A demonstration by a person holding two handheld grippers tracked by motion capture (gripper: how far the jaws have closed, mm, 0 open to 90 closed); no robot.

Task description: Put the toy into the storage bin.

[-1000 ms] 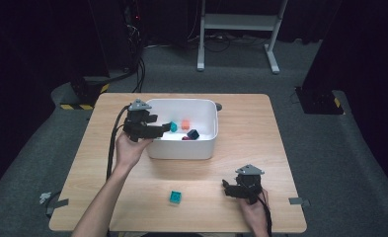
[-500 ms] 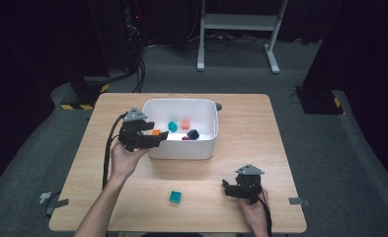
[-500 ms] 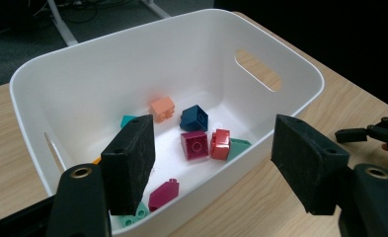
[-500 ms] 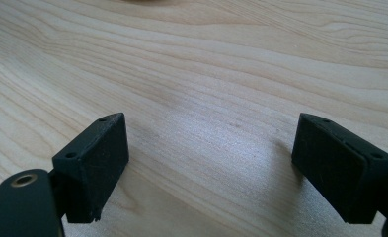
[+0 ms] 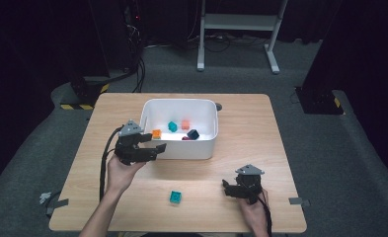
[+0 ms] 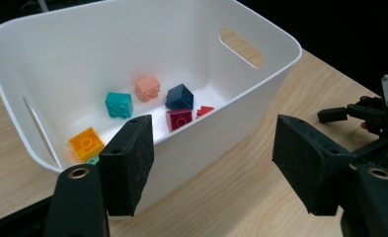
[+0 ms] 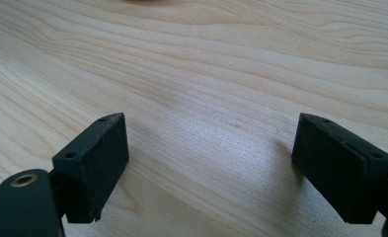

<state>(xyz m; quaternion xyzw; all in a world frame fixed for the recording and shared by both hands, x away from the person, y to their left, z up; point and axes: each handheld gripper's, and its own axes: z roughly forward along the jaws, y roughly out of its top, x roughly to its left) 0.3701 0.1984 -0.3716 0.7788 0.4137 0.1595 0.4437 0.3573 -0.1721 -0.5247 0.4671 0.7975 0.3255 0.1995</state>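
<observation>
A white bin (image 5: 179, 101) stands mid-table and holds several bricks: orange (image 6: 86, 143), teal (image 6: 118, 104), salmon (image 6: 147, 88), navy (image 6: 180, 96), magenta (image 6: 179, 119) and a red piece (image 6: 205, 110). My left gripper (image 5: 157, 150) hovers just outside the bin's near left corner, open, with nothing between its pads (image 6: 130, 163). One teal brick (image 5: 175, 197) lies alone on the wood near the front edge. To its right my right gripper (image 5: 226, 188) rests low over the table, open and empty, its pads (image 7: 95, 158) wide apart above bare wood.
The wooden table (image 5: 260, 128) has free room to the right of the bin and along the front. The bin wall (image 6: 107, 44) has handle cut-outs at both ends. A cable trails from the left gripper over the table's left side. Dark floor surrounds the table.
My left gripper has drawn back from over the bin's left side toward the near edge and sunk a little, uncovering the orange brick. The right gripper has stayed put.
</observation>
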